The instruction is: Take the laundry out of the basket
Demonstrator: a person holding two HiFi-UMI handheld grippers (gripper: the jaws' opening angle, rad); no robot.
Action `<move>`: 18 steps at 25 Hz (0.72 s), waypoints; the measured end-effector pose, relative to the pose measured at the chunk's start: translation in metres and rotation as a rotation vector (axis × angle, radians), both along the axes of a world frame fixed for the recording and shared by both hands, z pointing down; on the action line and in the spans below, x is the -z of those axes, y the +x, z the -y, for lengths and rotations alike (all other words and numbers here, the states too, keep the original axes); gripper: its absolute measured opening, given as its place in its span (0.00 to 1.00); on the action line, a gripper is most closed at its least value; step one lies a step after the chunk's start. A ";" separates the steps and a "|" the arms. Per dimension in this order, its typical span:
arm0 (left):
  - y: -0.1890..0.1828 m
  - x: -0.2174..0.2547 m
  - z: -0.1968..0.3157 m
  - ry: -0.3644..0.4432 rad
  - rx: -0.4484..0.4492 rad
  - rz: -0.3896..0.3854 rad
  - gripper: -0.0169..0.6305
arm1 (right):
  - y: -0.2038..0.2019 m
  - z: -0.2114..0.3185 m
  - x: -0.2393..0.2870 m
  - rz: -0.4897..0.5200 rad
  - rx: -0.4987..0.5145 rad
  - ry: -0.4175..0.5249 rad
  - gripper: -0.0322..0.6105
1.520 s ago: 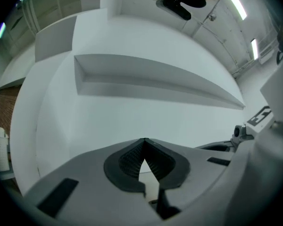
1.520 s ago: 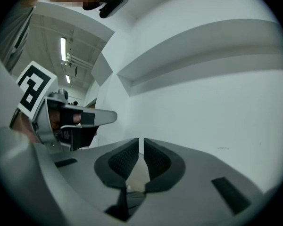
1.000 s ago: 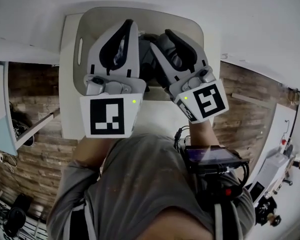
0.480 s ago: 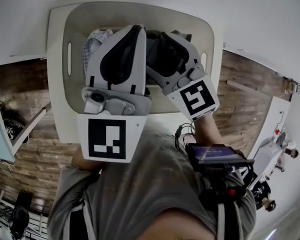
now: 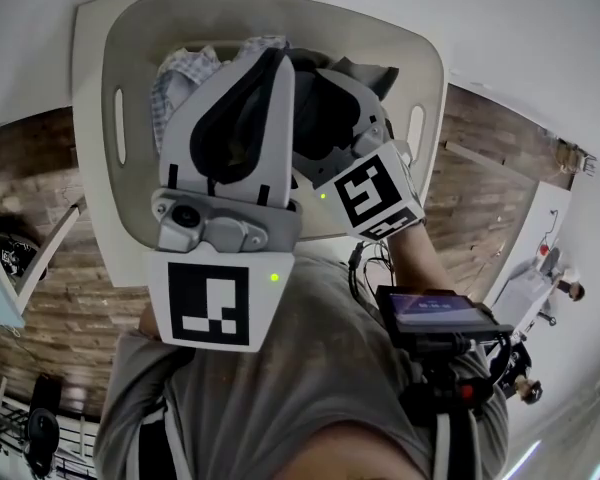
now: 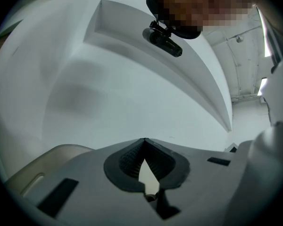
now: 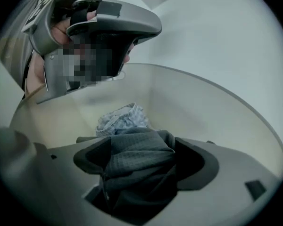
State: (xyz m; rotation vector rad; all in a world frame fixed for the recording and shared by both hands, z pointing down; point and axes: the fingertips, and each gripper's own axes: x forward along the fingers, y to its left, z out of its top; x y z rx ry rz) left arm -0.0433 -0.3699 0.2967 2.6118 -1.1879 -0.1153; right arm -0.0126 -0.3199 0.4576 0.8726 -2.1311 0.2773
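Head view: left gripper point(image 5: 265, 63) covers the middle of the laundry basket point(image 5: 360, 23) and most of the checked cloth point(image 5: 177, 78). Right gripper view, frame bottom: grey garment's point(image 7: 137, 159) lower folds lost in shadow.

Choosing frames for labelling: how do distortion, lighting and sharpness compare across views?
Head view: strong fisheye bows the basket rim; even light, sharp. Left gripper view: dark vignetted corners, flat pale wall. Right gripper view: the near grey garment is dim and soft, the checked cloth behind brighter.
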 end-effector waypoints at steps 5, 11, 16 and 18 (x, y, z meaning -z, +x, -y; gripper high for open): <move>0.003 0.000 0.008 -0.005 0.001 -0.010 0.04 | 0.020 -0.001 -0.018 -0.161 -0.002 -0.058 0.64; -0.001 -0.003 0.008 -0.010 0.002 -0.008 0.04 | 0.021 0.002 -0.021 -0.191 -0.017 -0.071 0.27; -0.004 0.004 0.001 0.009 0.013 0.010 0.04 | 0.023 0.007 -0.011 -0.153 -0.050 -0.044 0.18; -0.008 0.010 -0.002 0.028 0.028 0.016 0.04 | 0.022 0.012 -0.001 -0.108 -0.073 -0.004 0.17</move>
